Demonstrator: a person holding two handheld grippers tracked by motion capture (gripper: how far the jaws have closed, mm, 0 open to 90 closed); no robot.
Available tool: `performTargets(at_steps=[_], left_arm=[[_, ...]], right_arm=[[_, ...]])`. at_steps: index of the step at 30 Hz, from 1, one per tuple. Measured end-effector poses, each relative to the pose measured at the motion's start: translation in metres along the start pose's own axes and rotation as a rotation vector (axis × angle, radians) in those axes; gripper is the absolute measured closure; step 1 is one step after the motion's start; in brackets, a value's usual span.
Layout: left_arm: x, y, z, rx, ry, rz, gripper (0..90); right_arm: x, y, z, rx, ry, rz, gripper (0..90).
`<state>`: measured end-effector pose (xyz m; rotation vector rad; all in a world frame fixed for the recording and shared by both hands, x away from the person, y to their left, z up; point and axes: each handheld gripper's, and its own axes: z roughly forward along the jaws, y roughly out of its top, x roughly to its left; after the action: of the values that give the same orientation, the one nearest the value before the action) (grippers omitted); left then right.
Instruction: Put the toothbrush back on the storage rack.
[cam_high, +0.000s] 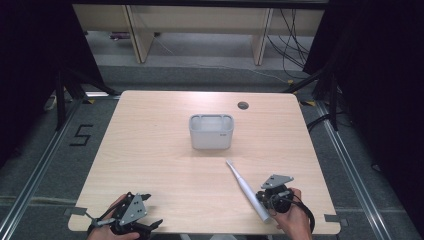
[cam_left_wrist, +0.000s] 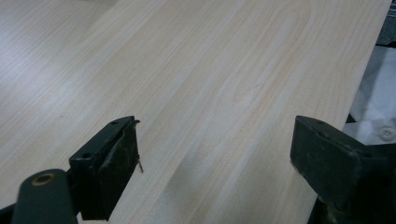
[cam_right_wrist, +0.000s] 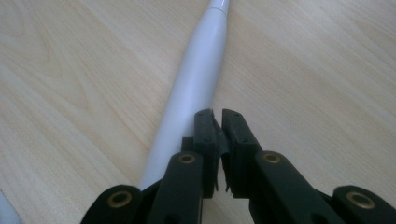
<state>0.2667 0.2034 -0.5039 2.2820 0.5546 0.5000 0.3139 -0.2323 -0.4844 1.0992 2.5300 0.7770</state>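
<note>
A white electric toothbrush (cam_high: 245, 187) lies flat on the wooden table (cam_high: 150, 150), its thin head toward the white container (cam_high: 211, 132). My right gripper (cam_high: 265, 198) sits just right of the toothbrush's thick handle end. In the right gripper view the handle (cam_right_wrist: 196, 79) runs ahead on the left of the gripper (cam_right_wrist: 218, 116), whose jaws stand together with only a slit between them and nothing held. My left gripper (cam_high: 150, 225) rests at the table's near left edge. Its jaws stand wide apart over bare wood in the left gripper view (cam_left_wrist: 215, 140).
The container stands at the table's middle, open side up. A dark cable hole (cam_high: 243, 105) sits near the far edge. Bare wood lies between the two grippers. The table's near edge runs just under both hands. Desk legs and cables stand beyond the table.
</note>
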Motion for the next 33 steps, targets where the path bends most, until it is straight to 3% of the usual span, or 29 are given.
performTargets(at_steps=[3,4,5,8,9,11,14,15,17,21,22,24,27,30,31,32,33], left_arm=[[0.002,0.0,0.0,0.016,0.01,0.01,14.8],[0.002,0.0,0.0,0.016,0.01,0.01,14.8],[0.001,0.0,0.0,0.015,0.005,0.007,14.8],[0.001,-0.001,0.001,0.003,0.009,0.0,14.8],[0.001,0.0,0.001,0.008,0.008,-0.008,14.8],[0.001,0.0,0.0,0.006,0.008,-0.003,14.8],[0.002,-0.001,0.002,0.0,0.009,0.004,14.8],[0.003,-0.001,0.001,0.005,0.011,0.013,14.8],[0.001,-0.001,0.001,0.006,0.0,-0.002,14.8],[0.002,-0.001,0.001,-0.007,0.008,-0.003,14.8],[0.002,-0.001,0.001,-0.007,0.008,-0.003,14.8],[0.002,-0.001,0.001,-0.006,0.003,-0.003,14.8],[0.002,-0.001,0.001,-0.008,0.005,-0.004,14.8],[0.002,-0.001,0.001,0.023,-0.002,0.005,14.8],[0.002,-0.001,0.002,0.012,0.012,0.003,14.8],[0.002,-0.001,0.002,0.012,0.012,0.003,14.8],[0.002,-0.001,0.001,0.007,0.017,0.006,14.8]], right_arm=[[-0.006,0.004,-0.005,-0.005,-0.037,0.008,69.7],[-0.006,0.004,-0.005,-0.005,-0.037,0.008,69.7],[-0.01,0.007,-0.009,-0.011,-0.049,0.026,58.7],[-0.014,0.012,-0.013,-0.029,-0.058,0.036,53.0],[-0.014,0.018,-0.015,-0.013,-0.029,0.051,47.6],[-0.013,0.023,-0.017,0.0,-0.015,0.06,43.5],[-0.012,0.029,-0.017,0.017,0.018,0.041,41.8],[-0.011,0.034,-0.014,0.031,0.024,0.039,37.0],[-0.008,0.041,-0.013,0.061,0.041,0.057,37.4],[-0.007,0.051,-0.002,0.083,0.051,-0.005,39.0],[-0.007,0.051,-0.002,0.083,0.051,-0.005,39.0],[-0.003,0.054,0.005,0.137,0.062,0.0,39.7],[-0.004,0.055,0.009,0.142,0.069,-0.029,39.7],[-0.003,0.059,0.016,0.179,0.074,-0.013,41.8],[-0.003,0.061,0.018,0.193,0.068,-0.015,42.5],[-0.005,0.062,0.02,0.183,0.085,-0.05,42.5],[-0.004,0.063,0.02,0.209,0.072,-0.017,42.7]])
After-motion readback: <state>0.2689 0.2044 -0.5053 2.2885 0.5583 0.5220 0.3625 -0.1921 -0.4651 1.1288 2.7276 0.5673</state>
